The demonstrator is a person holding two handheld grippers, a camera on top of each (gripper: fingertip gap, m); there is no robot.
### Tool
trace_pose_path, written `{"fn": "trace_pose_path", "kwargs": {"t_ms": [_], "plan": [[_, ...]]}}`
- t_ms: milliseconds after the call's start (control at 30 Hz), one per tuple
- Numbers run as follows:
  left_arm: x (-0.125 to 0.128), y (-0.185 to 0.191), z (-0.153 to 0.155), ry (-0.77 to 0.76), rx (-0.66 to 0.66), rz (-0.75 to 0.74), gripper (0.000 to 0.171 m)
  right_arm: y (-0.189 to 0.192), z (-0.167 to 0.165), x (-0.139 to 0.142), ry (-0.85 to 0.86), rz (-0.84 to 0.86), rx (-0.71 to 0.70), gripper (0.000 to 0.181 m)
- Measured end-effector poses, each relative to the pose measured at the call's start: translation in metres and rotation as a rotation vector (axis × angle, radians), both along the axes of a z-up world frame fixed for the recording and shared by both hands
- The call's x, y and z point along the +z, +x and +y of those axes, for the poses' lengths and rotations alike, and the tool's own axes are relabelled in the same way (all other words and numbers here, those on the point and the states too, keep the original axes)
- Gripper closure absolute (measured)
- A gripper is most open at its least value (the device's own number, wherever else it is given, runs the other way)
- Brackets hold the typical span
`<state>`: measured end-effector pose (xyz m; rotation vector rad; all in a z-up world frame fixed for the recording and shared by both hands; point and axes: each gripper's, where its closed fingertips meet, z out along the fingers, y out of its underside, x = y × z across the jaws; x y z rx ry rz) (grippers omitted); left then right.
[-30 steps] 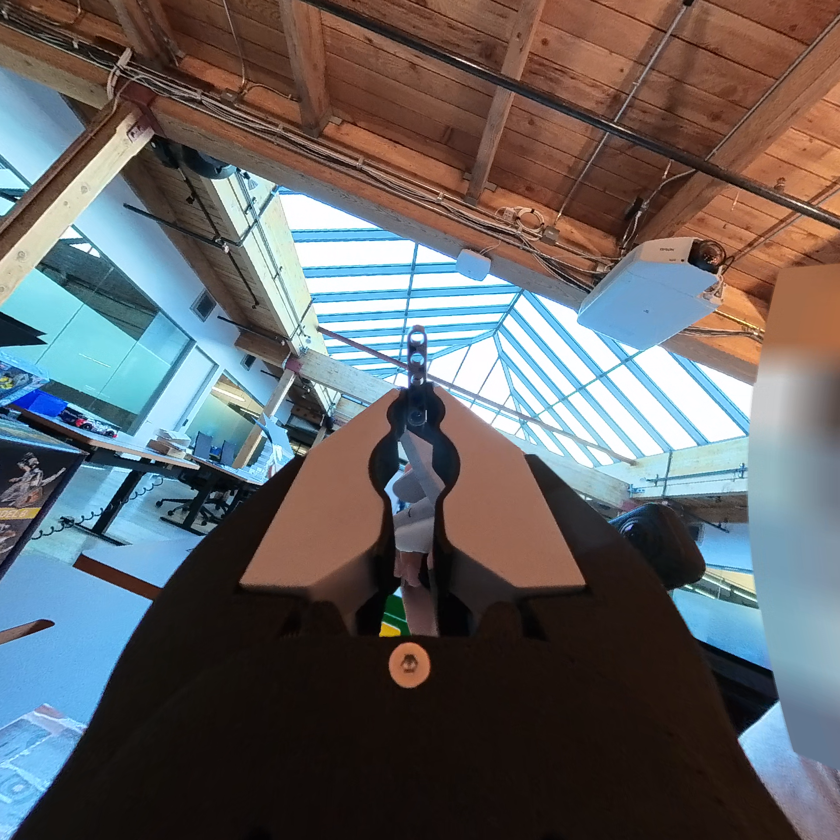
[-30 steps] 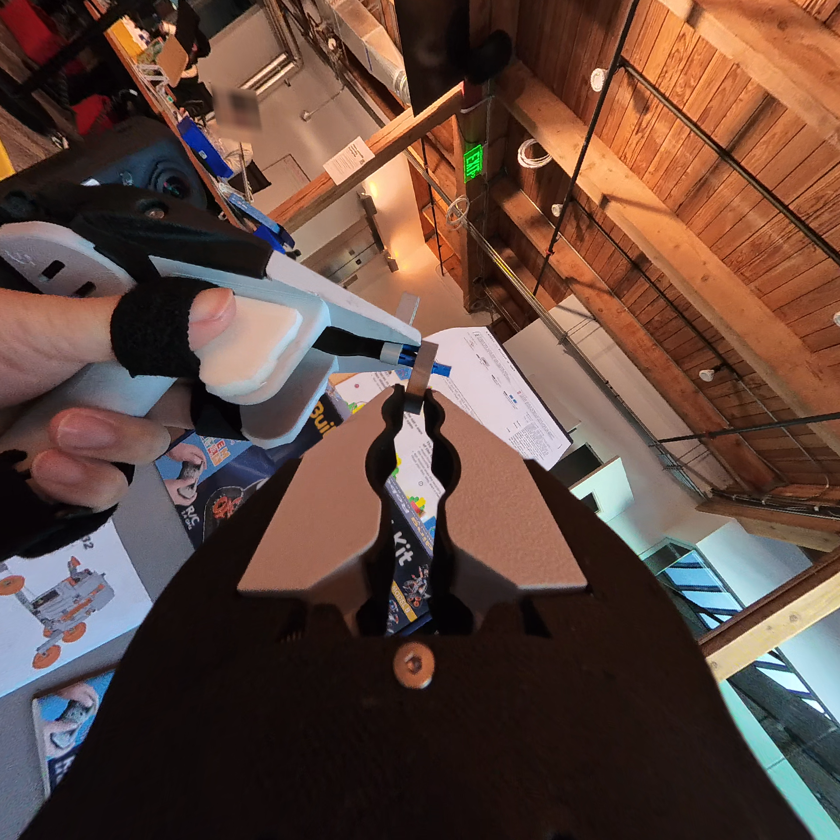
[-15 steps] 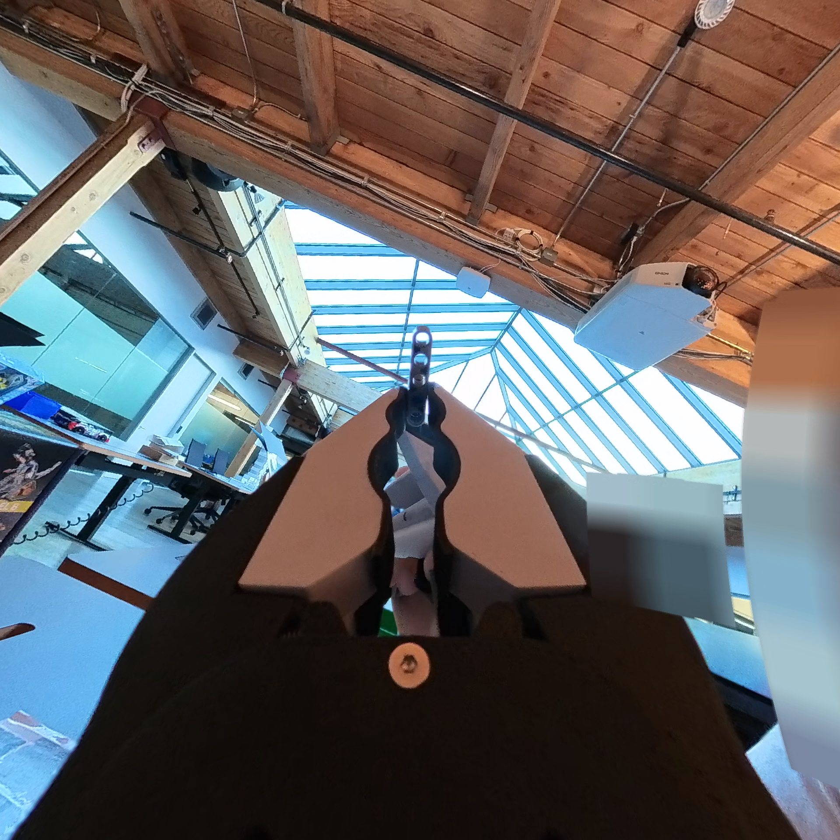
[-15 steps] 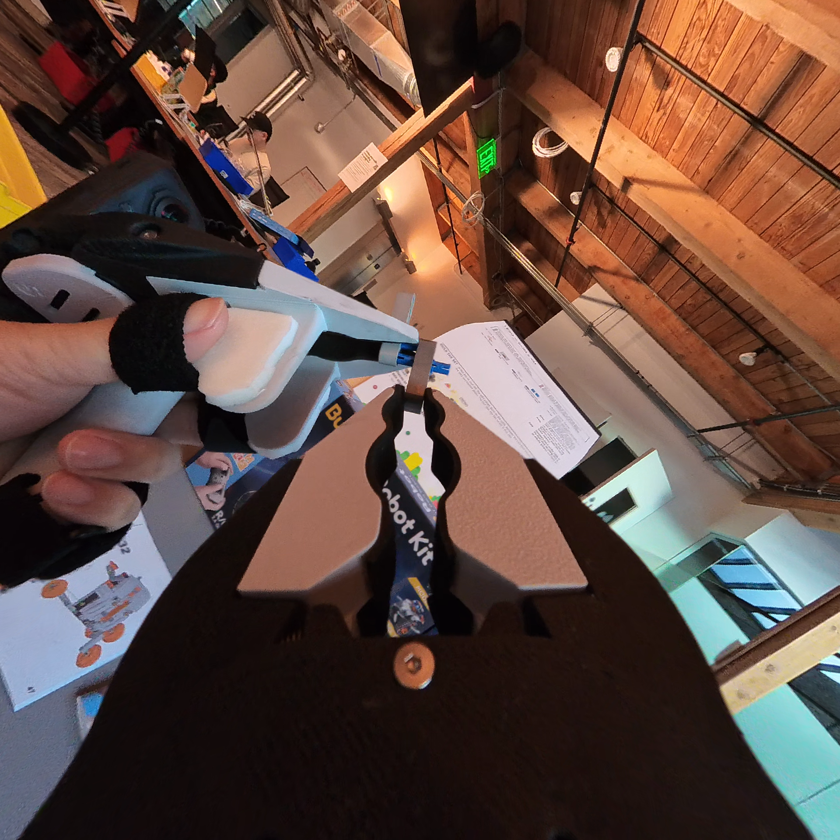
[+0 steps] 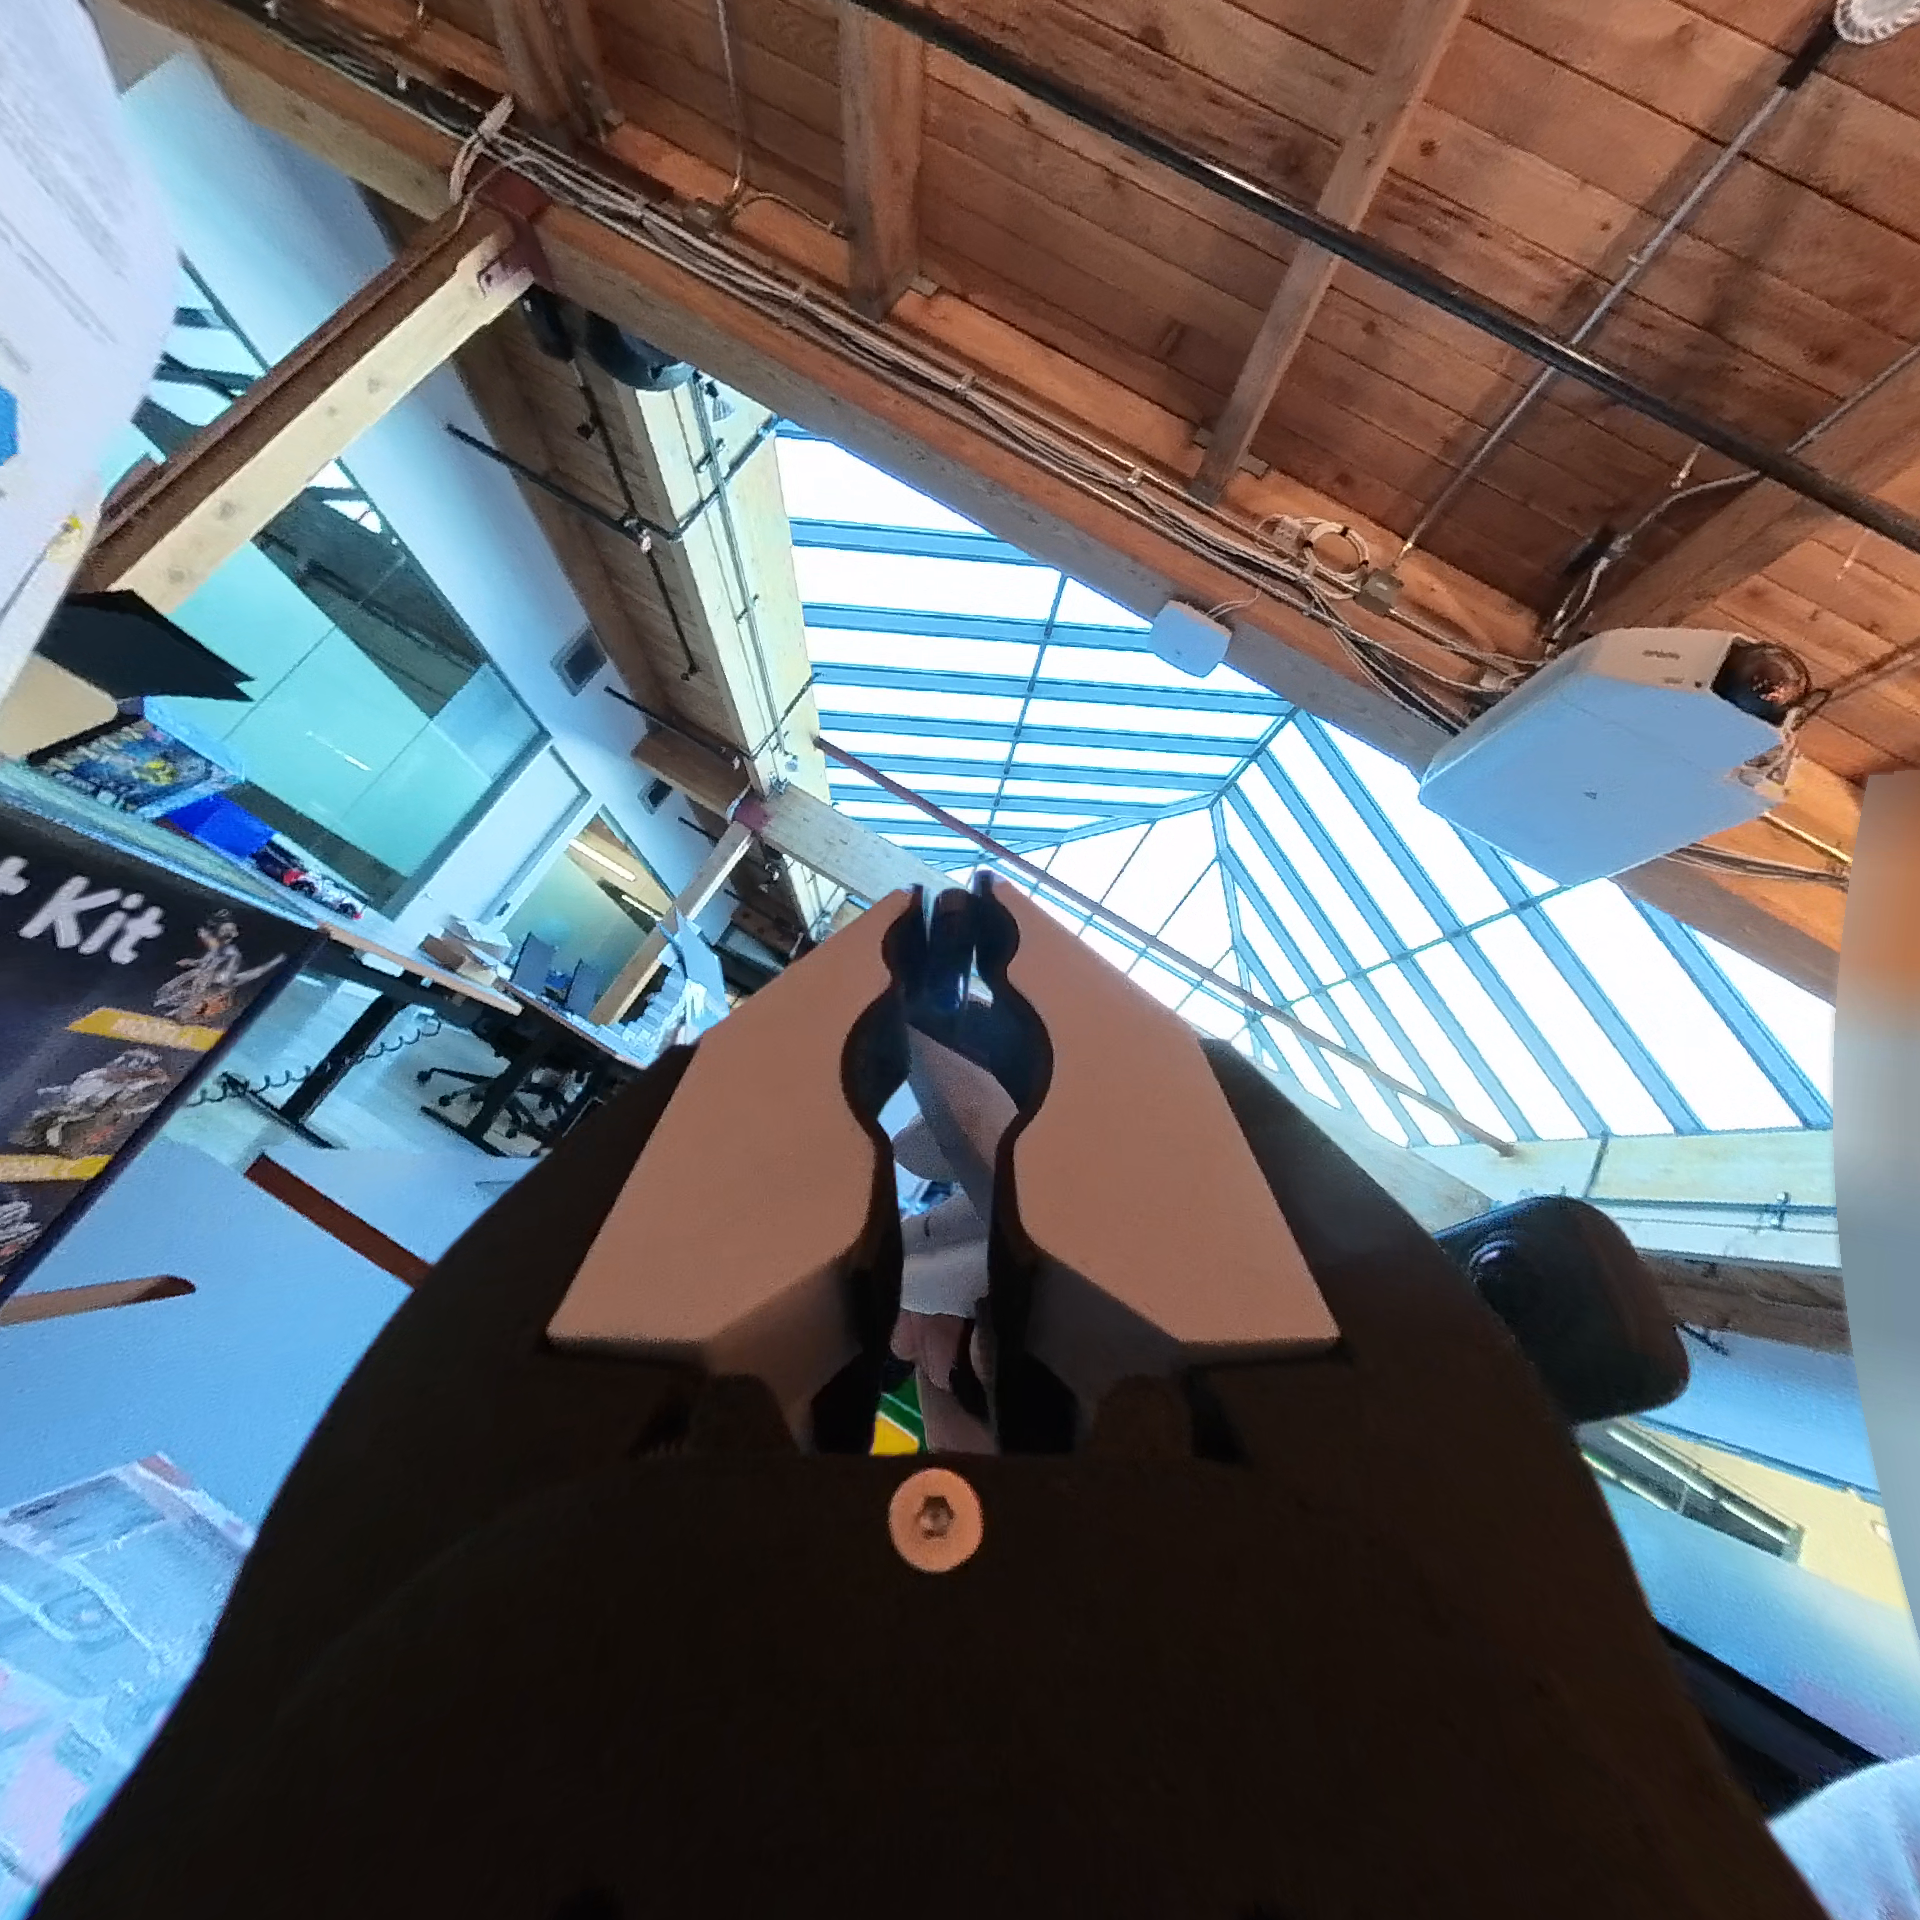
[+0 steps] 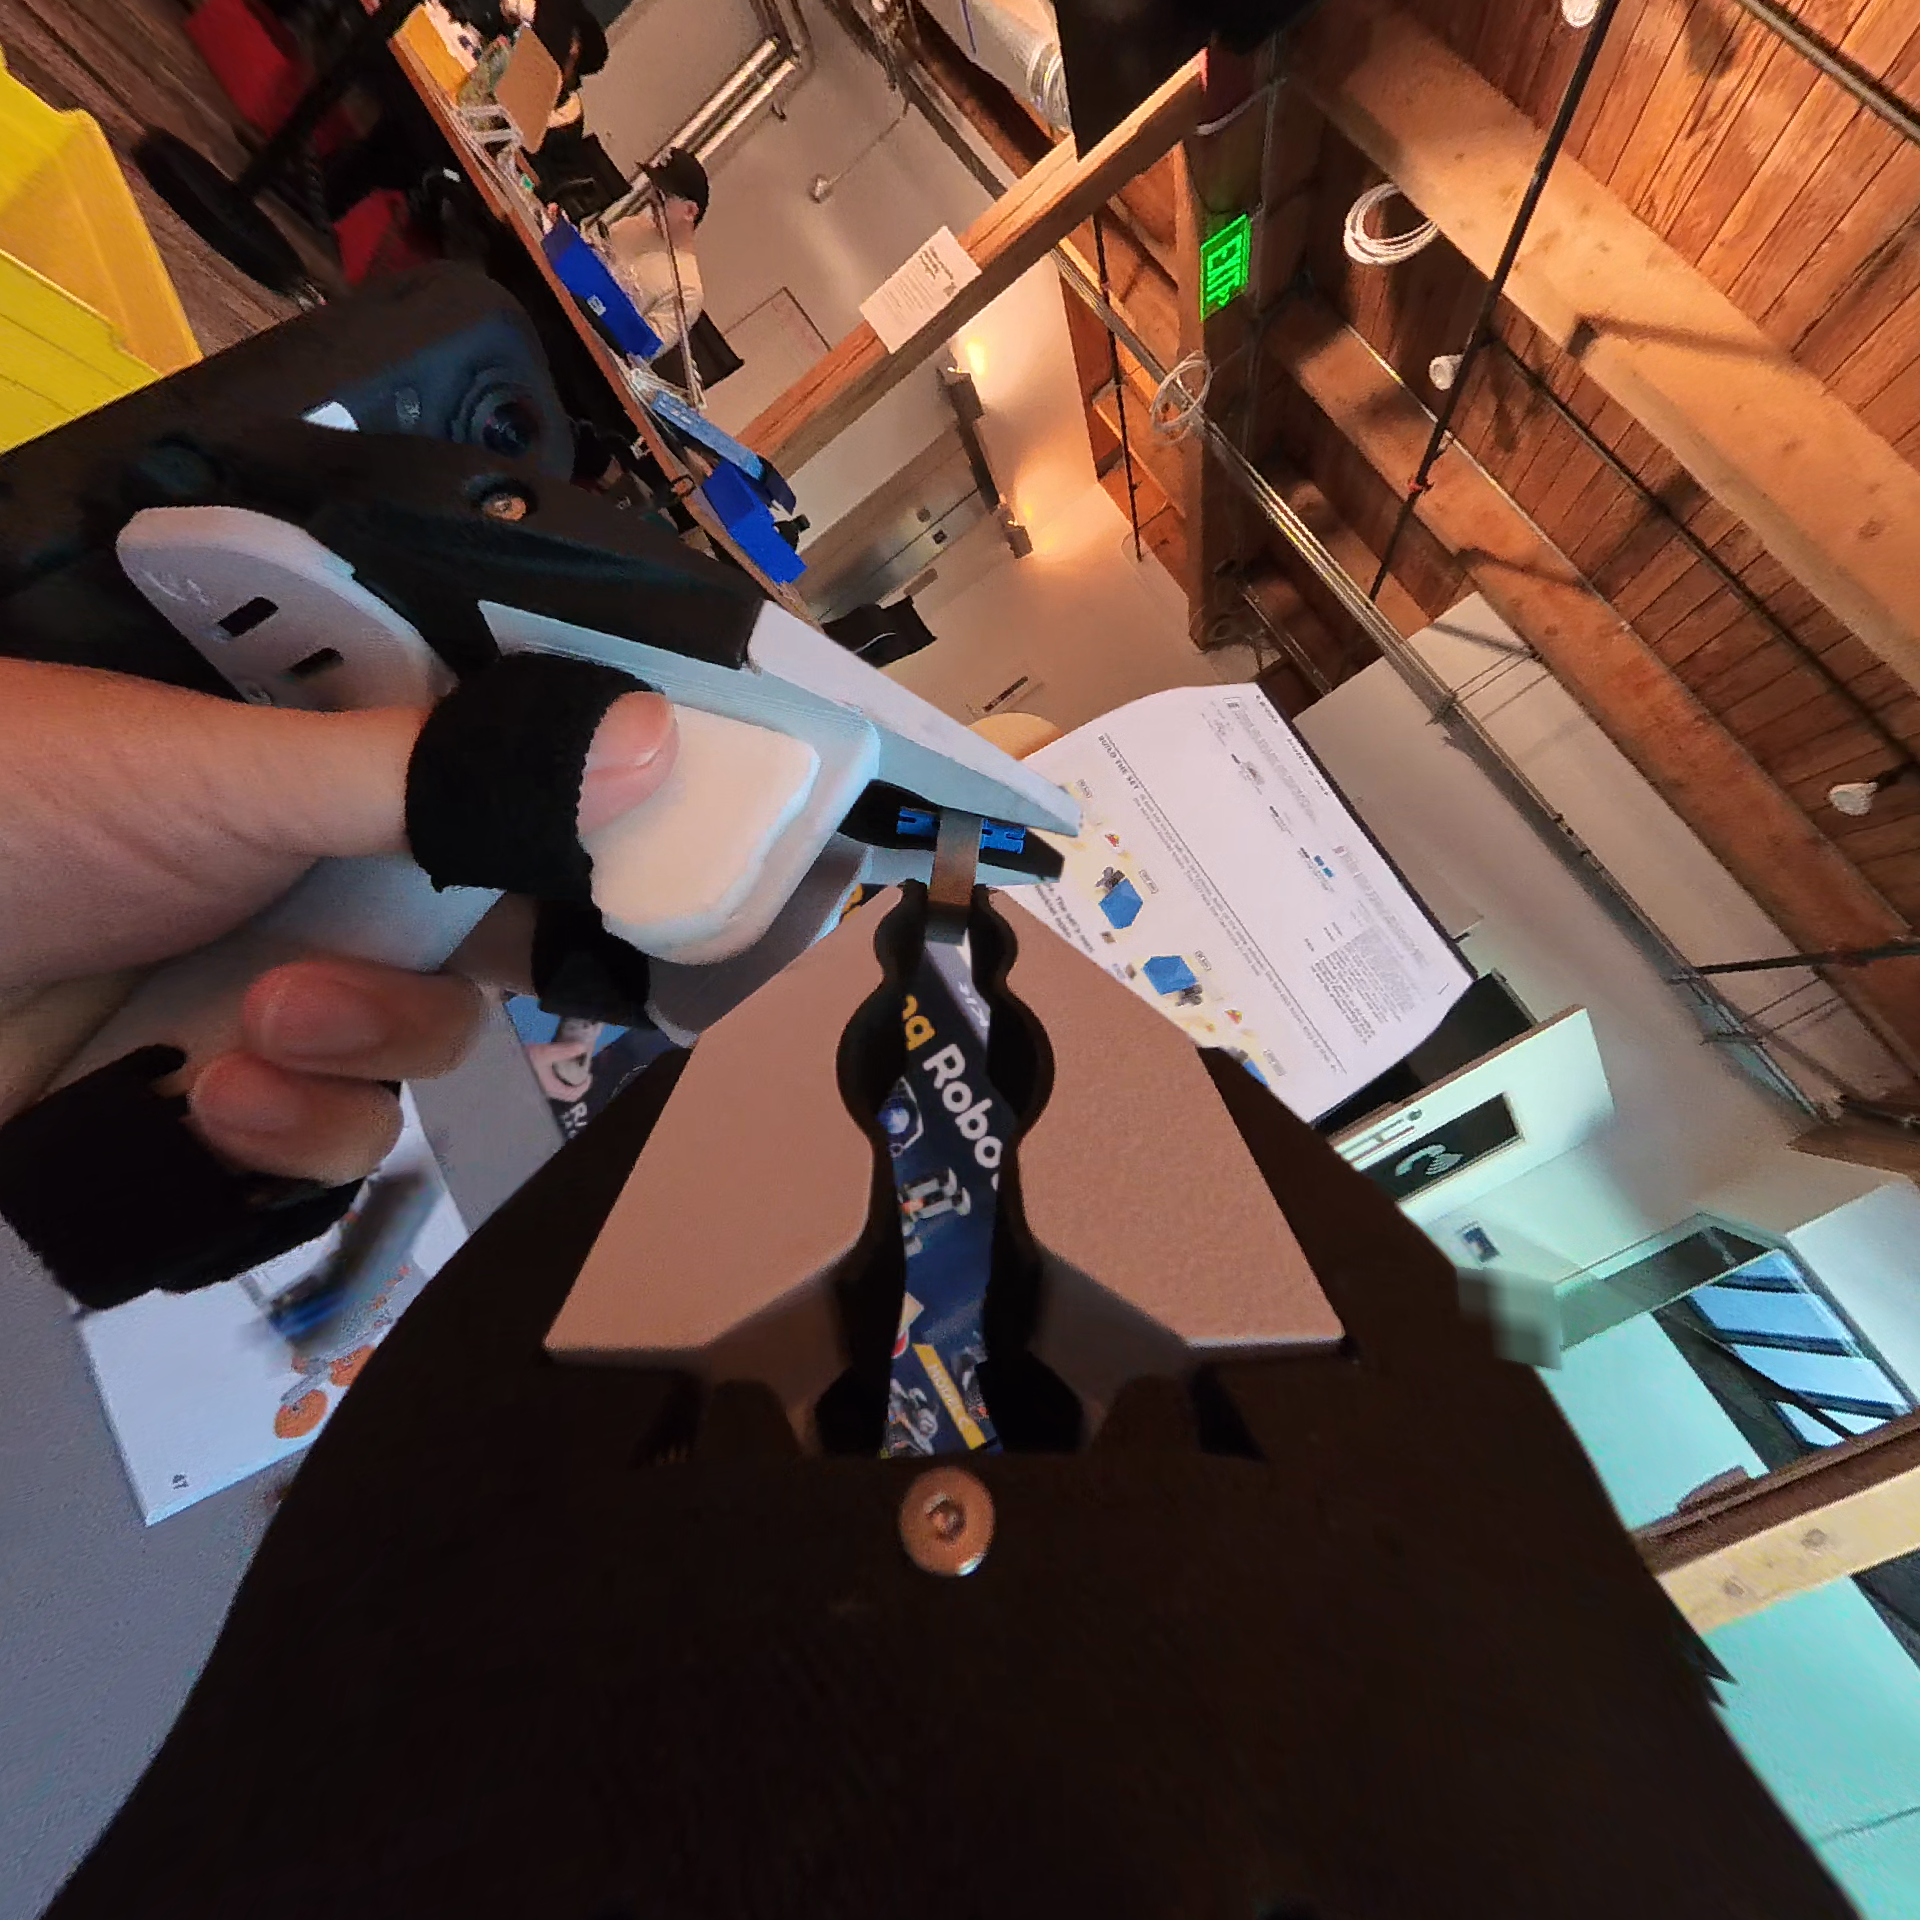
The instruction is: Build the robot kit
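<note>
The grey strip (image 6: 951, 883) stands up out of my right claw (image 6: 945, 906), pinched only at the very tips, with most of its length free above them. Its upper end lies across the blue connector (image 6: 961, 831); the two look to be touching, though I cannot tell if they are joined. The blue connector sits between the long pale fingers of my left claw (image 6: 1039, 836), clamped near their points. Both claws are clenched, each grasping its own piece, raised well off the worktop (image 6: 62, 1610).

In the left wrist view my left claw (image 5: 948, 902) shows a dark piece with a blue glint (image 5: 945, 966) between its closed tips, too shadowed to make out.

Both holds are thin, so I judge that any twist of either wrist could lever a piece out; squeezing squarely and keeping the strip crosswise to the connector looks safest.

My left hand (image 6: 260, 883) wraps its handle. Behind are a printed instruction sheet (image 6: 1247, 883), a dark kit box (image 5: 104, 1039), and overhead a white projector (image 5: 1600, 748) on the timber ceiling (image 5: 1247, 208)
</note>
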<state>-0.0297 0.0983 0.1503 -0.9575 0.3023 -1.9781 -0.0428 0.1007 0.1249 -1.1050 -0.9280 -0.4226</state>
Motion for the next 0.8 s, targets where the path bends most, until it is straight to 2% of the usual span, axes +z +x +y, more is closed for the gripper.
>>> {"fn": "trace_pose_path", "kwargs": {"t_ms": [200,333,500,533,600,700,800], "plan": [[-0.009,0.01,0.004,-0.038,-0.022,0.049,0.167,0.01,0.003,-0.009,-0.045,-0.015,0.002,0.176],[-0.025,0.02,0.013,-0.097,-0.068,0.113,0.165,0.02,0.012,-0.025,-0.111,0.056,0.064,0.176],[-0.052,0.033,0.028,-0.112,-0.056,0.275,0.135,0.046,0.027,-0.058,-0.265,0.099,0.075,0.175],[-0.058,0.032,0.033,-0.109,-0.052,0.305,0.132,0.051,0.029,-0.069,-0.322,0.112,0.084,0.175],[-0.065,0.027,0.037,-0.06,-0.074,0.361,0.137,0.061,0.03,-0.089,-0.422,0.143,0.112,0.175],[-0.093,0.023,0.025,0.045,-0.222,0.59,0.136,0.081,0.033,-0.129,-0.621,0.17,0.102,0.175],[-0.138,0.015,0.025,0.127,-0.221,0.857,0.143,0.095,0.022,-0.171,-0.842,0.164,0.106,0.175]]}}
